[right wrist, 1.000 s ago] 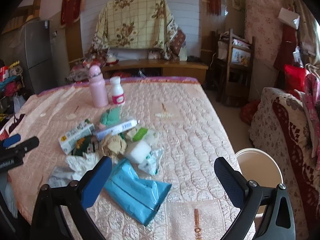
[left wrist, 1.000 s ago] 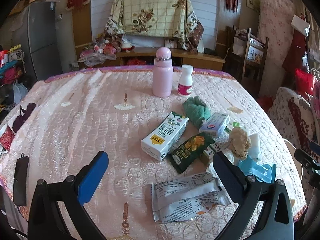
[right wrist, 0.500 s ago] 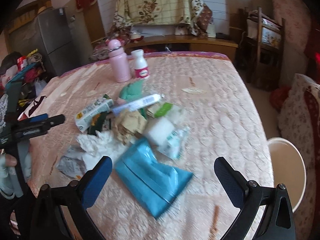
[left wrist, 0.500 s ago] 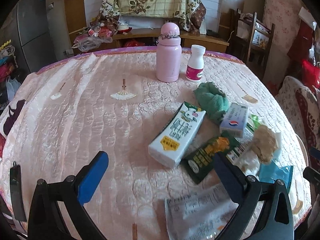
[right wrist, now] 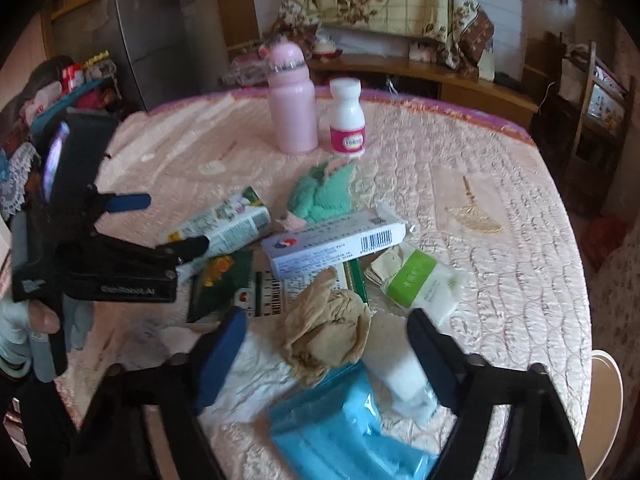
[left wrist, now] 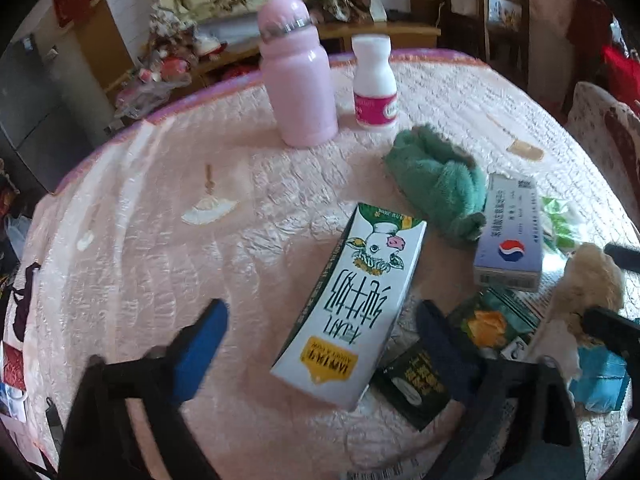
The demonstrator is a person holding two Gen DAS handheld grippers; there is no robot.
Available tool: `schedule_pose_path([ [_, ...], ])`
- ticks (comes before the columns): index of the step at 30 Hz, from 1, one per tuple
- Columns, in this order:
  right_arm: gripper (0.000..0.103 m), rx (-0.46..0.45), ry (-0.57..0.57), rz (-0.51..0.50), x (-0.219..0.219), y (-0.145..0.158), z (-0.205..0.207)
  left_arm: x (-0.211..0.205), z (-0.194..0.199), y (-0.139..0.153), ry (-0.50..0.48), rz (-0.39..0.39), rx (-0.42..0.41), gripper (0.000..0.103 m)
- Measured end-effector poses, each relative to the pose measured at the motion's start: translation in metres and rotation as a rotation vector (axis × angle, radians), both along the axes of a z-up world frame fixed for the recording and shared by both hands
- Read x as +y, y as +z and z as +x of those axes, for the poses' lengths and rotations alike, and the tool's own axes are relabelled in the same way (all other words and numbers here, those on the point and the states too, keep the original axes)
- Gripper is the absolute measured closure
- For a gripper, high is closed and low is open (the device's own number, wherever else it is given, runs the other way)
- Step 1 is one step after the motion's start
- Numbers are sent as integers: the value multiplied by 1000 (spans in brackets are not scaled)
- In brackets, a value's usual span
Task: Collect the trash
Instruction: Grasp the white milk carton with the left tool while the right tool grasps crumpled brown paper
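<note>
I've got both grippers low over the round table w/ the quilted pink cloth (left wrist: 132,240). My left gripper (left wrist: 320,344) has its jaws wide apart, blue pads either side of the white-and-green milk carton w/ the cow print (left wrist: 352,304), which lies flat on the cloth; can't tell if a pad touches it, nothing is clamped. Just right of the carton lies a dark green foil sachet w/ a yellow flower (left wrist: 416,384), partly under the right finger.

My right gripper (right wrist: 324,344) is also spread open, holding nothing, w/ the crumpled beige paper wad (right wrist: 324,332) between its fingers. Below that wad sits a light blue plastic pack (right wrist: 344,436), and a white wrapped block (right wrist: 400,376) is next to the right finger. Behind the wad: a long white-and-lilac cardboard box w/ a barcode (right wrist: 336,244), lying across other scraps, and a green-and-white tissue packet (right wrist: 424,284) to its right. A bunched teal-green towel (right wrist: 324,196) is behind the box, touching it in the left view.

Farther back, upright and side by side: a pink bottle w/ domed cap (right wrist: 292,100) and a small white bottle w/ pink label (right wrist: 347,118). A white round bin rim (right wrist: 608,392) shows off the table's right edge, well apart from the trash pile.
</note>
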State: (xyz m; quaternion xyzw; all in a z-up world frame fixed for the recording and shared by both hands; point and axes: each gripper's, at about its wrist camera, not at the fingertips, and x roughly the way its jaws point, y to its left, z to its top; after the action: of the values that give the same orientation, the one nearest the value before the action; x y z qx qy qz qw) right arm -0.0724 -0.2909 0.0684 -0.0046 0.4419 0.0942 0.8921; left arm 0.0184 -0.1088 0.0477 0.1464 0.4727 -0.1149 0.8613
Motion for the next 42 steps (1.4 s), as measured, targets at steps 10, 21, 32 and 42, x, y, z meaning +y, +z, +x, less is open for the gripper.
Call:
schedule_pose_path([
  [10,74,2,22,187,-12,3,-1,14,-2,14,10,-77,45,44],
  [21,74,-87,-101,177,-93,50,-66,-40,-46,77,-116,-249,61,96],
  [32,74,-63,-183,204,-152,34,-114,40,-59,64,148,-386,68,24],
  [42,74,-36,-130,221,-125,21,-109,37,-56,9,233,-348,159,24],
])
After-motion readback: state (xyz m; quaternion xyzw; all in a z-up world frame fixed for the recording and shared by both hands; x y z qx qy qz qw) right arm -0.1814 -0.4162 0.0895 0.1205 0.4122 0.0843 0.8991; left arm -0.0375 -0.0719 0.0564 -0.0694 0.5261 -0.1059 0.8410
